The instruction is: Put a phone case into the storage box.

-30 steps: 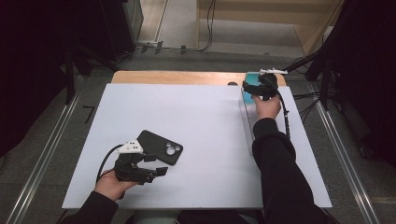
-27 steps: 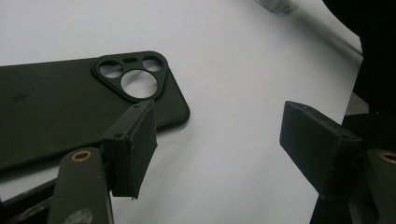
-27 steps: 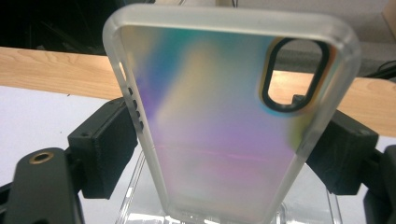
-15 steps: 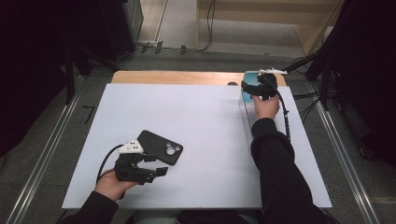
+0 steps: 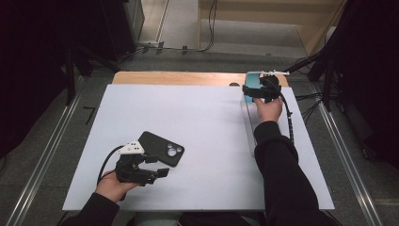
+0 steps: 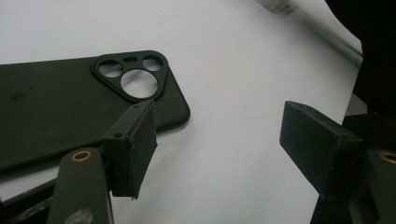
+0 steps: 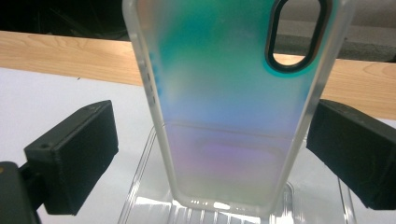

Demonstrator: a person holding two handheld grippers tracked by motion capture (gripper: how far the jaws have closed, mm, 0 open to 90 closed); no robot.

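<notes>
The iridescent phone case (image 7: 233, 107) is standing upright in a clear plastic rack (image 7: 149, 205) at the far right corner of the white table (image 5: 211, 122), just in front of the bare wooden strip (image 7: 60, 56) along the table's far edge. In the right gripper view it is rising between the two black jaws, its translucent body shading from teal at the top to pale violet lower down, with the oval camera cutout near the upper corner. The right gripper (image 7: 210, 154) is sitting around it with its jaws spread: there is a clear gap on the left side, and the right pad is hanging just beside the case's edge rather than pressing on it. Those jaws have just been opening, and the case is staying between them, resting in the rack on its own. I am judging that as a release; the case is now seated in its slot and the hand looks free to back away, taking care not to knock the case over.

Down at the near left, the left gripper (image 6: 219, 140) is resting low over the table with its jaws partly apart and nothing between them. A black phone case (image 6: 70, 112) is lying flat beside it, its camera cutout facing up, touching the left jaw's tip or very nearly so. That case is probably the next one waiting for the rack.
</notes>
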